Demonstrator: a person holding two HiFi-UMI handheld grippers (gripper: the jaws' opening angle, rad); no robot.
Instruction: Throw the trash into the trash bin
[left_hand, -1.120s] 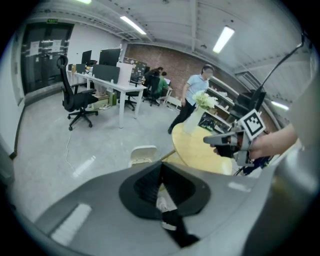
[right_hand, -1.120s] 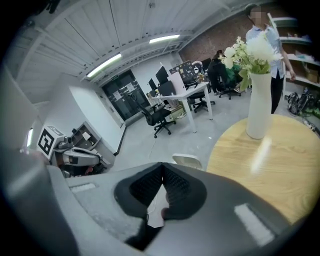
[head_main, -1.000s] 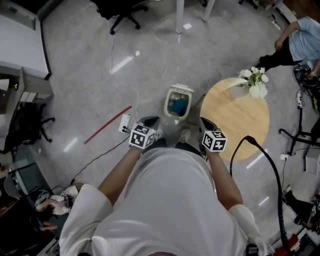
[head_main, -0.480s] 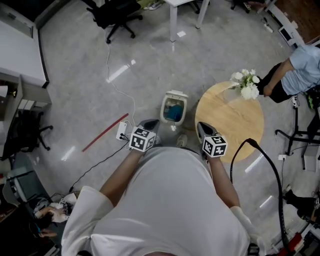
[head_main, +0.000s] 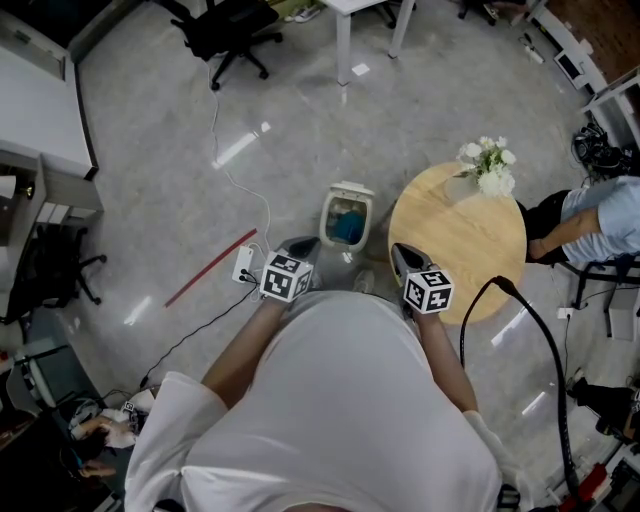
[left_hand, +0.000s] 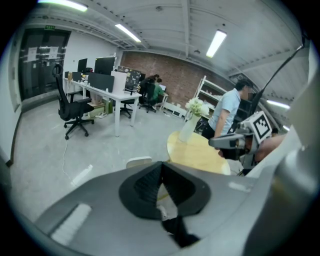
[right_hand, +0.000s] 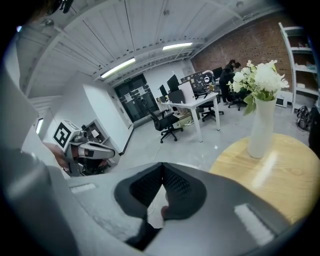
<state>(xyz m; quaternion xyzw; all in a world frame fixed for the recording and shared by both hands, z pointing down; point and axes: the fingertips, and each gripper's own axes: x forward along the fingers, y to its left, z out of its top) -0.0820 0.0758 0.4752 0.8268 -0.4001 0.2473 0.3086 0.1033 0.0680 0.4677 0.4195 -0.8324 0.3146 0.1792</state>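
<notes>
Compared with a second before, the person in the light blue top (head_main: 600, 218) had gone from the upper right corner down the right edge and now sat or bent just beside the round wooden table (head_main: 470, 250). The view itself had shifted a little, so the trash bin (head_main: 349, 188) lay slightly lower and further left. The left gripper (head_main: 300, 247) and right gripper (head_main: 400, 253) were held in much the same spot in front of the wearer's chest, both pointing toward the bin. Each one's jaws were pressed together with nothing between them.

The bin stood open on the grey polished floor (head_main: 150, 180), just left of the table, with something blue inside. A vase of white flowers (head_main: 487, 167) stood at the table's far edge. A red strip (head_main: 212, 265) and a white cable (head_main: 225, 170) lay on the floor to the left, and a black office chair (head_main: 235, 25) stood at the top beside white desk legs (head_main: 345, 40).
</notes>
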